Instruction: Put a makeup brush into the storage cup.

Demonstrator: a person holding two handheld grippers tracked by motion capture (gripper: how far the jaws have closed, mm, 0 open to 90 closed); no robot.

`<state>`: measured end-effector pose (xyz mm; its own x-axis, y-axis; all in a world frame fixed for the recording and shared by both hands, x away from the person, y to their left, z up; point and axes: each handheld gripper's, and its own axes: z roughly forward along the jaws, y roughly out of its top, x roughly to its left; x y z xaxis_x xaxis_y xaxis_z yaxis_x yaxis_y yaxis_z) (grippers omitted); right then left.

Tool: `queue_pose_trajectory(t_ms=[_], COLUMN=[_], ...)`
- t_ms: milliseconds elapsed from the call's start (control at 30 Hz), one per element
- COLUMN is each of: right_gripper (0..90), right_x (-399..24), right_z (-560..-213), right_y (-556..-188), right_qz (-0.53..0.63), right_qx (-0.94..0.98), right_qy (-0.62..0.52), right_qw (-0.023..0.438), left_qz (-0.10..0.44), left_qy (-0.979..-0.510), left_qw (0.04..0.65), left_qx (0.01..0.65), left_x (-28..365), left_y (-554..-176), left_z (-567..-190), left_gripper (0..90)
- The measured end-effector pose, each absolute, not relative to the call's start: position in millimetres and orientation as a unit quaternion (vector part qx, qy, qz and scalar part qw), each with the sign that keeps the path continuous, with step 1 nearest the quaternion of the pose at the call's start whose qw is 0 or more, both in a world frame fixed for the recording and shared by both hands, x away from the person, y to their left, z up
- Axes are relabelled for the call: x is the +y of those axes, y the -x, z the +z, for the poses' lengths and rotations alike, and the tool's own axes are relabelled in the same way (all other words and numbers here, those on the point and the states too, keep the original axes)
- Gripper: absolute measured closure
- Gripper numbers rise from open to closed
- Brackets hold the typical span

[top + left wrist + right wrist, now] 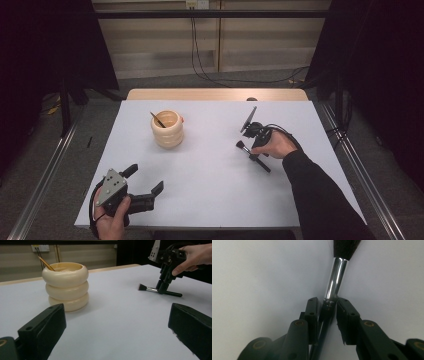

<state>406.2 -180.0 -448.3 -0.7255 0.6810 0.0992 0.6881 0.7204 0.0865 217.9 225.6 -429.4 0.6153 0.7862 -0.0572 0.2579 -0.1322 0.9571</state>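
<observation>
On my feed the tabletop [210,180] is plain pale grey-white, with a light wood strip along its far edge. The pot [167,129] I see is cream all over, no pattern, and a tan stick [158,119] with a dark tip leans in it. The brush [252,156] has black bristles, a shiny silver collar and a black handle. Both tongs, left [146,181] and right [256,150], are black; the left one carries a grey plate. The sleeve [320,195] is black.
</observation>
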Motion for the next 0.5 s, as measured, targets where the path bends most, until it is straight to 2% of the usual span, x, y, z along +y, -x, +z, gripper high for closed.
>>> queue_pose_trajectory(t_ms=[233,300,500], right_gripper=[74.6,78.4,79.0], right_x=[-176.3,-176.9,-177.1], right_z=[-449.3,-449.4,-449.1], right_y=[-404.9,-405.3,-405.2], right_qz=[-0.053,-0.050,-0.049], right_qx=[-0.924,-0.925,-0.924], right_qy=[0.379,0.377,0.379], right_qw=[0.022,0.015,0.014], left_qz=[0.237,0.240,0.234], left_qy=[-0.712,-0.711,-0.712], left_qw=[0.551,0.550,0.552], left_qx=[0.365,0.367,0.366], left_x=[226.3,226.1,226.0], left_y=[-218.6,-218.3,-218.9], left_z=[-429.9,-429.8,-430.1], left_gripper=[1.4,1.4,1.4])
